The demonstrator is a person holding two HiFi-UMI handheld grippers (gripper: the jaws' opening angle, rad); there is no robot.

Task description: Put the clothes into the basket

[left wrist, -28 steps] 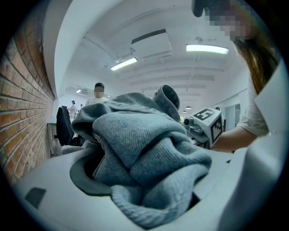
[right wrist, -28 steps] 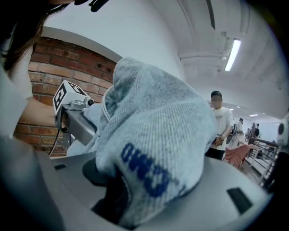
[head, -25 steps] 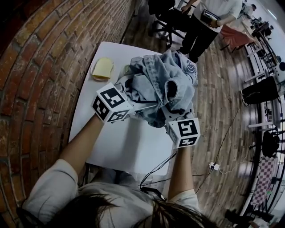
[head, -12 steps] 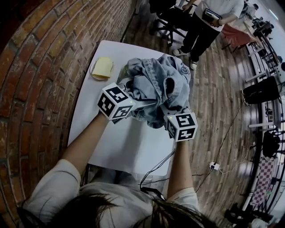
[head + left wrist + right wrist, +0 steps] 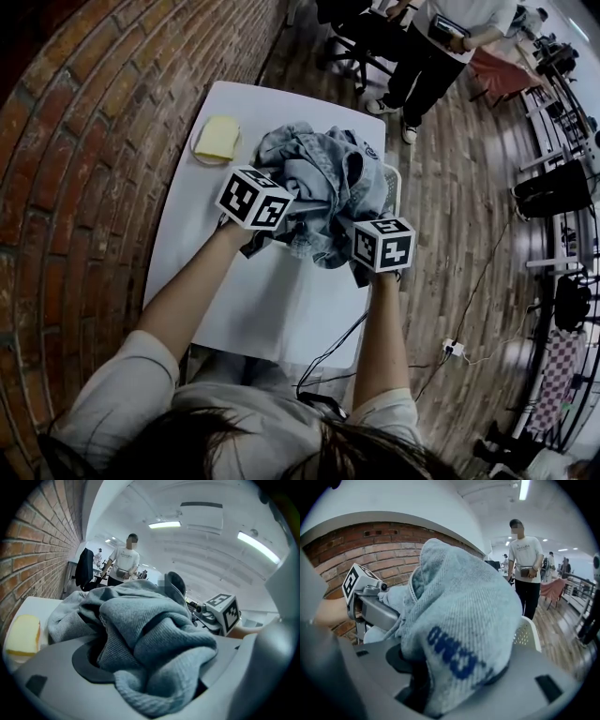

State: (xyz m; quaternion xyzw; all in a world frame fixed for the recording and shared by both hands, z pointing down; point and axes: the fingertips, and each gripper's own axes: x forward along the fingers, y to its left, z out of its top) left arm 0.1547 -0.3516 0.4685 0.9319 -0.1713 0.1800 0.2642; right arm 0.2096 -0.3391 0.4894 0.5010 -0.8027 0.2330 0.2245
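Both grippers are clamped on one garment. The left gripper (image 5: 154,663) has its jaws fairly wide, stuffed with a thick fold of the grey-blue ribbed sweatshirt (image 5: 319,183), and the cloth spills over both pads. The right gripper (image 5: 454,667) has its jaws narrower and pinches another bunch of the same sweatshirt.

The sweatshirt hangs bunched between the two grippers over the far right part of the white table (image 5: 281,309). It is above the white perforated basket (image 5: 390,187), whose rim peeks out at the table's right edge. I can't tell whether the cloth touches the basket.

Writing: there is blue block lettering on the fold in the right gripper view, upside down, and it can't be read as a word. A small round blue print sits on the cloth near the basket, too small to read.

Each gripper's cube carries black-and-white square markers. A yellow block (image 5: 217,138) sits on a round plate (image 5: 198,150) near the table's far left corner, next to the brick wall (image 5: 84,141). A bystander (image 5: 527,564) in a white T-shirt stands beyond the table. The shirt's print is illegible.
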